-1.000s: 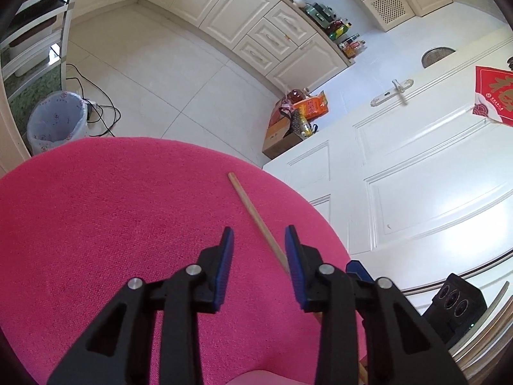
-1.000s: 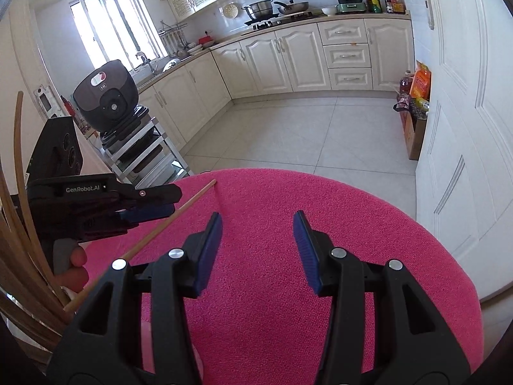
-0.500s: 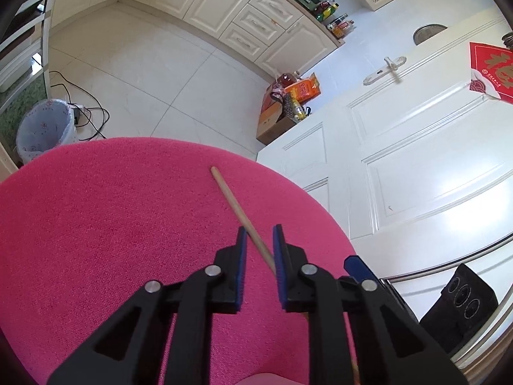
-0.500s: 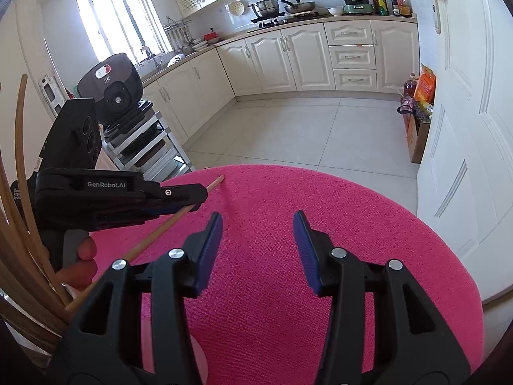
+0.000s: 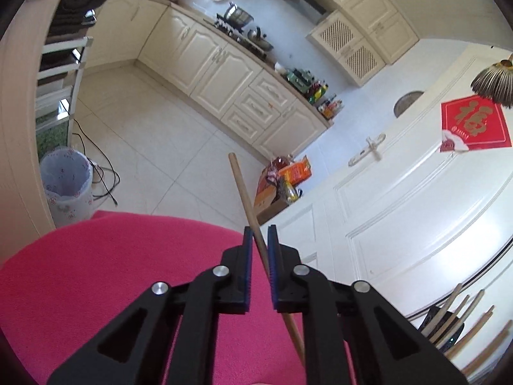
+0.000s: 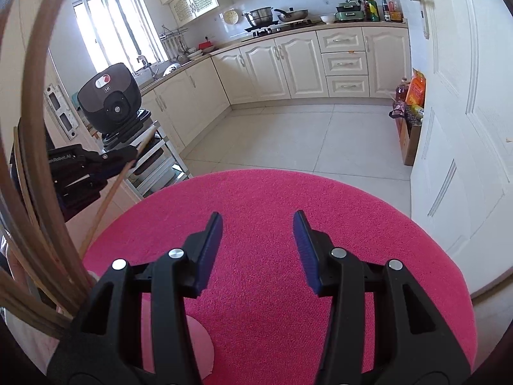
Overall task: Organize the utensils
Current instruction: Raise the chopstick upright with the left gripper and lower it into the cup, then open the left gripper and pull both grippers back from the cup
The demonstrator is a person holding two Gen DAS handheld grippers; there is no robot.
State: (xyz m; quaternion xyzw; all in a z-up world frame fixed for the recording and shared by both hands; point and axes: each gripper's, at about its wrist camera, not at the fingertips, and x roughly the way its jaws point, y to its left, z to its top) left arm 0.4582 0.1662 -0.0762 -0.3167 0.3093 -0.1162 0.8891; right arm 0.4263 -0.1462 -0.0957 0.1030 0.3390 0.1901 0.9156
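My left gripper (image 5: pixel 258 240) is shut on a long wooden chopstick (image 5: pixel 245 199) and holds it lifted off the round pink mat (image 5: pixel 112 272), tip pointing up and away. In the right wrist view the left gripper (image 6: pixel 125 155) shows at the far left, raised, with the chopstick (image 6: pixel 109 195) slanting down from it. My right gripper (image 6: pixel 256 227) is open and empty, low over the pink mat (image 6: pixel 256 192). Several wooden utensils (image 6: pixel 29 192) stand bunched at the left edge of that view; they also show in the left wrist view (image 5: pixel 465 320) at lower right.
A white door (image 5: pixel 416 208) stands close to the mat's right side. A lined waste bin (image 5: pixel 65 186) with cables is on the tiled floor to the left. A cardboard box of packets (image 5: pixel 279 189) sits by the door. Kitchen cabinets (image 6: pixel 304 64) line the far wall.
My left gripper closed on the chopstick and lifted it off the mat, tilting upward. My right gripper stayed open in place.
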